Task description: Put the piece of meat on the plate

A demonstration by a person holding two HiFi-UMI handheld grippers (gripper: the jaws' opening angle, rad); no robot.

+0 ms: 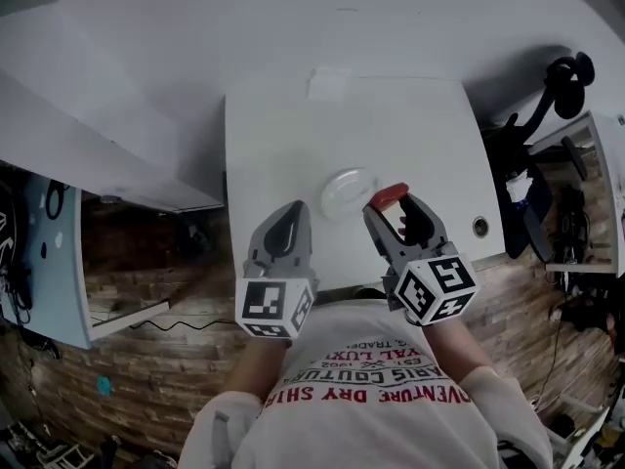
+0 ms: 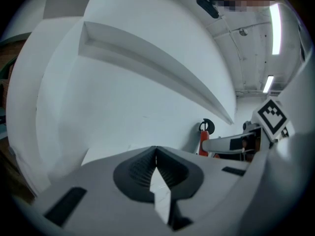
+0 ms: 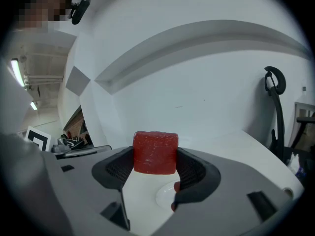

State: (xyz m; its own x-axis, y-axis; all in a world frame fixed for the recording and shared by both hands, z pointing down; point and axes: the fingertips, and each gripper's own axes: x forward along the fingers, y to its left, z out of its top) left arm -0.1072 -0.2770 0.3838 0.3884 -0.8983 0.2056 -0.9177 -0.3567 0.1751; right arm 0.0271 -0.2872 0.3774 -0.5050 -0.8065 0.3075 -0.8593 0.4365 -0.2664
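The right gripper point(image 3: 155, 163) is clamped on the red, square-cut block of meat point(image 3: 155, 150). Its ribbed dark pads press on the block's two sides, and the meat stands up above the jaw tips. Under and just ahead of those jaws lies a small round white plate point(image 3: 166, 196) on the white tabletop point(image 1: 283, 135). In the head view the meat point(image 1: 389, 196) hangs off the table at the plate's point(image 1: 347, 191) near right edge.

The left gripper point(image 2: 156, 152) is to the left of the right gripper point(image 1: 391, 208). Its jaws are pressed together with nothing between them, and its tips point(image 1: 294, 211) are just left of the plate.

Behind each pair of jaws sits a white cube with black square markers, one on the left point(image 1: 273, 309) and one on the right point(image 1: 436, 288). The markers are patterns only and carry no letters.

Nearest the person, a white shirt point(image 1: 376, 408) bears red print seen upside down. "COUTURE" and "DRY" can be read; the rest is cut off or too small.
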